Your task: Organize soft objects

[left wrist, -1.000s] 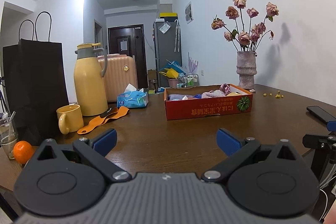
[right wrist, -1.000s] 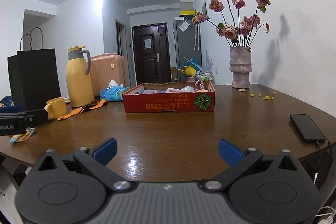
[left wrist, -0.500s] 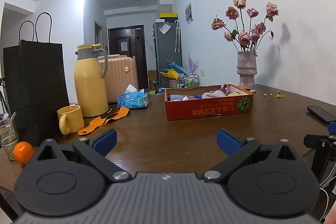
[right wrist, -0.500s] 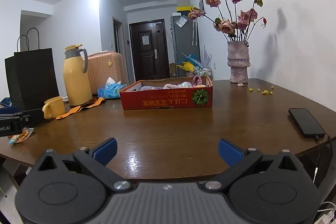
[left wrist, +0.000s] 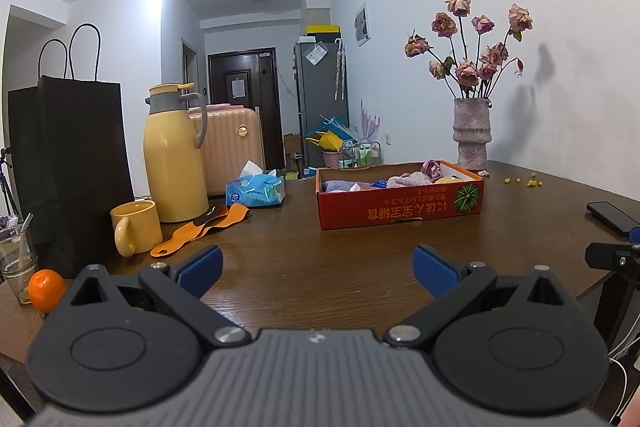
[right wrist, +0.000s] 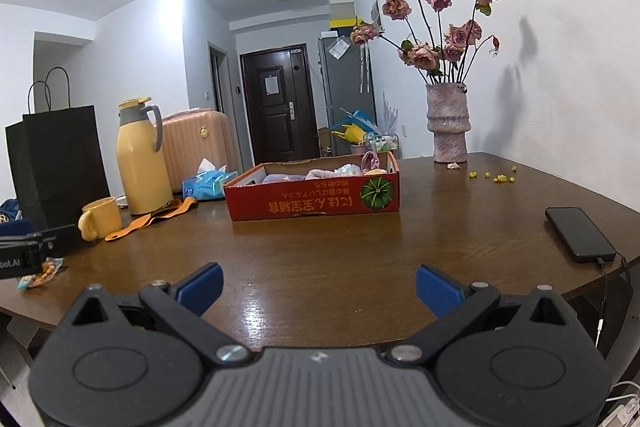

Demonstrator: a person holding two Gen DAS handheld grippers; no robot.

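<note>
A red cardboard box sits on the brown table, also in the right wrist view. Soft items lie inside it: a pink cloth, a purple-grey cloth and a pink ring-shaped piece. In the right wrist view the cloths show above the rim. My left gripper is open and empty, above the table's near edge, well short of the box. My right gripper is open and empty, also near the front edge.
At left stand a yellow thermos, yellow mug, black paper bag, glass, orange, orange strap and tissue pack. A flower vase stands behind the box. A phone lies at right.
Both grippers stay open. The right wrist view has shifted slightly, with the box a little nearer and to the right. The left view has barely changed.
</note>
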